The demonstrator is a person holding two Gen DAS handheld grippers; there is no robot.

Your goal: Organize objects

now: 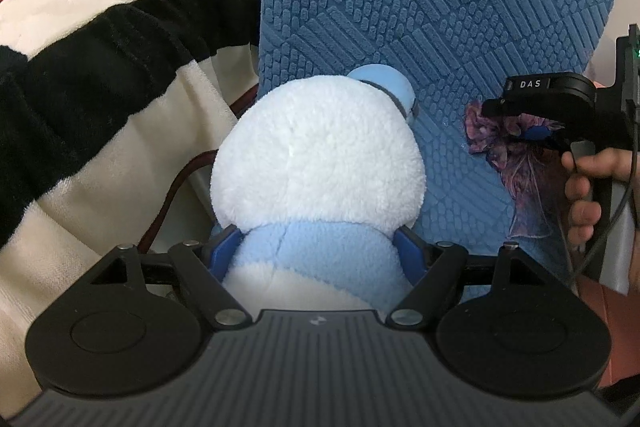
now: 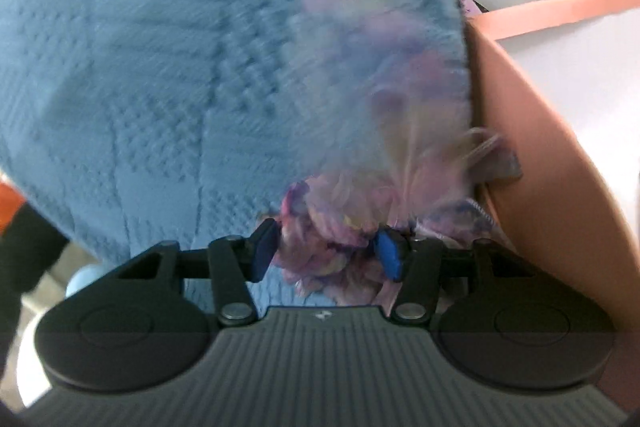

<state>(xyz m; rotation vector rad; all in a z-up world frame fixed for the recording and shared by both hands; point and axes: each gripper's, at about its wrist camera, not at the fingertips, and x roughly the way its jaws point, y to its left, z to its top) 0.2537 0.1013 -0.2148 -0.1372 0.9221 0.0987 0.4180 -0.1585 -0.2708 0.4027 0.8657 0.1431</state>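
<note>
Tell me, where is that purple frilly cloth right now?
The purple frilly cloth is pinched in the right tongs, against the blue textured cushion, to the right of the white plush toy.

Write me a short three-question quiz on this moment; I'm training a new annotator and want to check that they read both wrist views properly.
1. True or false: the left gripper holds nothing.
2. What does the right gripper grip? A) a striped blanket B) a crumpled purple floral cloth C) a cable
3. Fill in: behind the plush toy stands a blue textured ____.

Key:
1. False. Its blue pads press the plush toy's light blue part from both sides.
2. B. The cloth sits bunched between the pads, and the left wrist view shows it hanging from that gripper.
3. Cushion. The striped blanket lies to its left in the left wrist view.
</note>
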